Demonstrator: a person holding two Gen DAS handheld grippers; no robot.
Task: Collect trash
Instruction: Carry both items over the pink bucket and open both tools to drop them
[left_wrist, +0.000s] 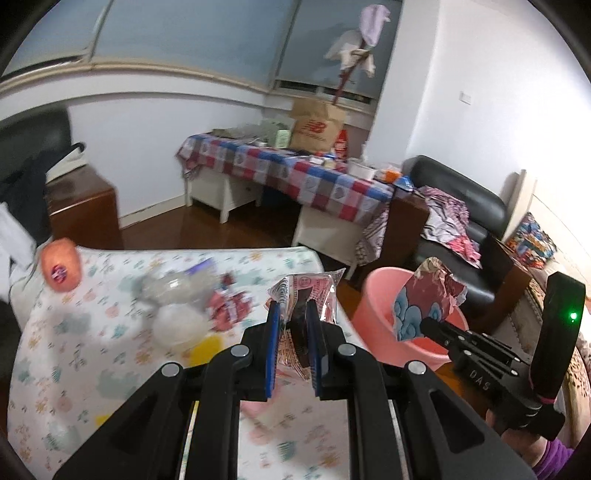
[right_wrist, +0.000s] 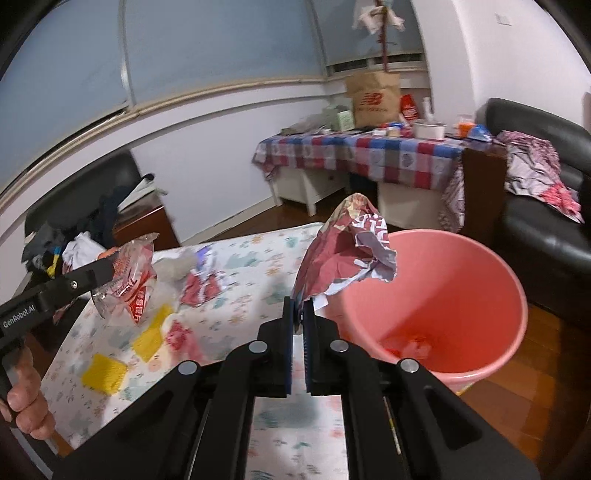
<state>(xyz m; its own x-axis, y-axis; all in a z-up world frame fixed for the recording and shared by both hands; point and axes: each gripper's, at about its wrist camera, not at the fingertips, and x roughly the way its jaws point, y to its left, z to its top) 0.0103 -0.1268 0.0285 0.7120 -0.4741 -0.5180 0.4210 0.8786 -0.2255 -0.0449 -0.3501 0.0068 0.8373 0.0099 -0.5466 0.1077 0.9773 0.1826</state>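
Observation:
My left gripper (left_wrist: 293, 306) is shut on a clear snack wrapper with red print (left_wrist: 306, 286), held above the floral-cloth table (left_wrist: 74, 350). The right gripper (right_wrist: 301, 306) is shut on a crumpled red wrapper (right_wrist: 347, 251), which hangs at the near rim of the pink bucket (right_wrist: 517, 295). In the left wrist view the right gripper (left_wrist: 428, 325) holds that wrapper (left_wrist: 424, 295) over the bucket (left_wrist: 373, 302). The right wrist view shows the left gripper (right_wrist: 107, 271) with its wrapper (right_wrist: 133, 280). On the table lie a red wrapper (right_wrist: 203, 284), yellow pieces (right_wrist: 103, 373) and a clear bottle (left_wrist: 173, 288).
The bucket stands on the wooden floor beside the table's right end. Behind are a checkered-cloth table (left_wrist: 295, 173) loaded with items, a black sofa (left_wrist: 461, 206) with clothes on it, and a wooden cabinet (left_wrist: 81, 206). An orange object (left_wrist: 61, 271) sits at the table's far left corner.

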